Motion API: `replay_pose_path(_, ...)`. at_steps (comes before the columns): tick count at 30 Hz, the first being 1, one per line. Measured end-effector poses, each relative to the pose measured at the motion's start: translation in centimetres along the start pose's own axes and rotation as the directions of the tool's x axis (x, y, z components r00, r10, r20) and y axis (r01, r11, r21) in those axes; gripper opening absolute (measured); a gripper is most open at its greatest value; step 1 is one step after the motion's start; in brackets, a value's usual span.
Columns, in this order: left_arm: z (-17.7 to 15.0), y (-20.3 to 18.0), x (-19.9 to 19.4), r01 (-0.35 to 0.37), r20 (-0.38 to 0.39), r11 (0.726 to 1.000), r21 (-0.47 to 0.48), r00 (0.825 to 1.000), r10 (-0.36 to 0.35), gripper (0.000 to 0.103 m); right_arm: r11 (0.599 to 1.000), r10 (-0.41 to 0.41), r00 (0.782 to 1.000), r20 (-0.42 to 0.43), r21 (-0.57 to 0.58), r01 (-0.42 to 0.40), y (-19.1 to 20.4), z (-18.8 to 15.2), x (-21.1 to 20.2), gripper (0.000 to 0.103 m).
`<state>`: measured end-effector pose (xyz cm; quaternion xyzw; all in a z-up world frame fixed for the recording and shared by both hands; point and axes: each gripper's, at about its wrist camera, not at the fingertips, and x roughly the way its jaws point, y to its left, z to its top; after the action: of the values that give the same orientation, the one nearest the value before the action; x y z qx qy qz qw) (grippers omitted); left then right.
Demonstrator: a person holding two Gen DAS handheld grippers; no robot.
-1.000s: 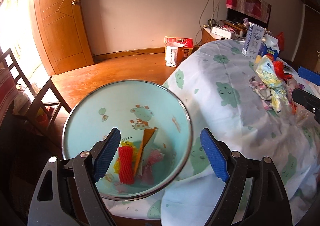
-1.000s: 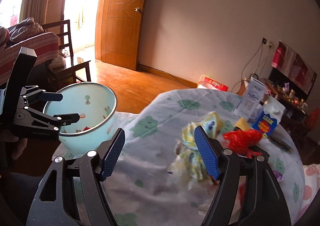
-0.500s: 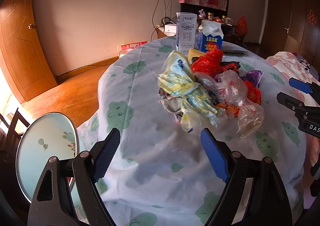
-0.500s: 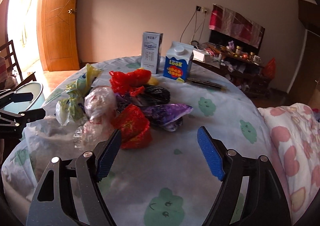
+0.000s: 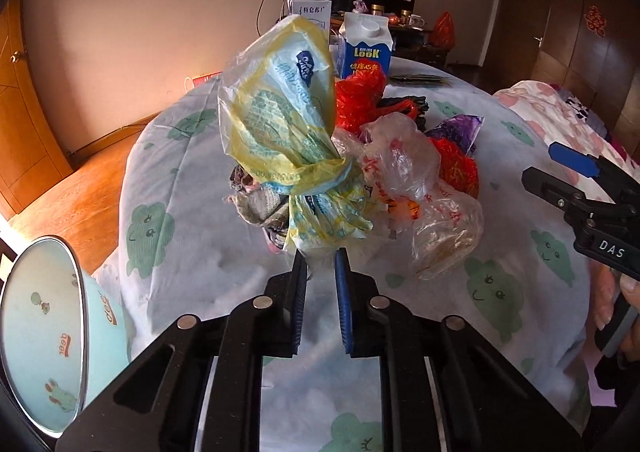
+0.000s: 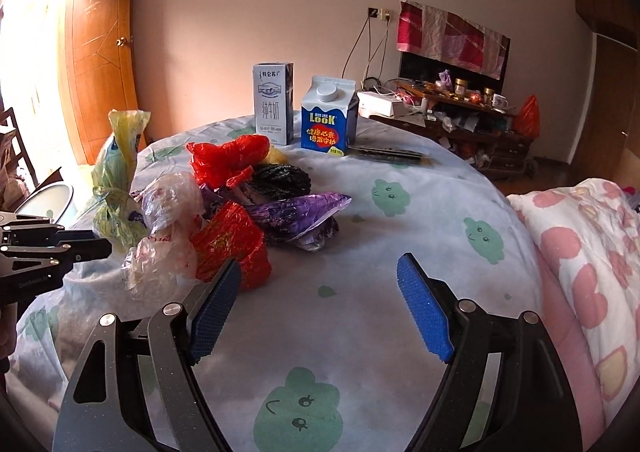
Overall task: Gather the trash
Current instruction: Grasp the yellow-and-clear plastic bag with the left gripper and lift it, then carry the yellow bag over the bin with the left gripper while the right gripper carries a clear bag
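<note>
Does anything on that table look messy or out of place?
Yes. A heap of crumpled plastic bags sits on the tablecloth, in front of two upright cartons. The left gripper has closed on the yellow bag. The pale blue bin appears tilted beside the table.

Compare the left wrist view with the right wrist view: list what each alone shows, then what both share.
Left wrist only: the left gripper shut on the yellow plastic bag, and the inside of the blue bin. Right wrist only: the open right gripper over the tablecloth, and the pink quilt. Both: the trash pile and the LOOK carton.
</note>
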<state>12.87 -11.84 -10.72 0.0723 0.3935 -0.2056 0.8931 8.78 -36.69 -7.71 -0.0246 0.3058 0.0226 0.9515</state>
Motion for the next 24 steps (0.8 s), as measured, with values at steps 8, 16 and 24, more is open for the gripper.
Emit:
replay_pose_path(8, -0.6, 1.9, -4.9, -0.036, 0.065, 0.999, 0.002, 0.997, 0.036, 0.013, 0.998, 0.056, 0.998, 0.037, -0.002, -0.056, 2.3, 1.1, -1.0, 0.079)
replay_pose_path(16, -2.6, 6.7, -6.3, -0.122, 0.05, 0.989, -0.087, 0.991, 0.127, 0.013, 0.985, 0.152, 0.988, -0.016, -0.078, -0.152, 8.2, 1.6, 0.5, 0.074)
replay_pose_path(24, -4.4, 10.9, -7.0, -0.164, 0.036, 0.971, -0.171, 0.984, 0.173, 0.013, 0.972, 0.209, 0.97, -0.123, -0.08, -0.22, 9.4, 0.4, 2.1, 0.02)
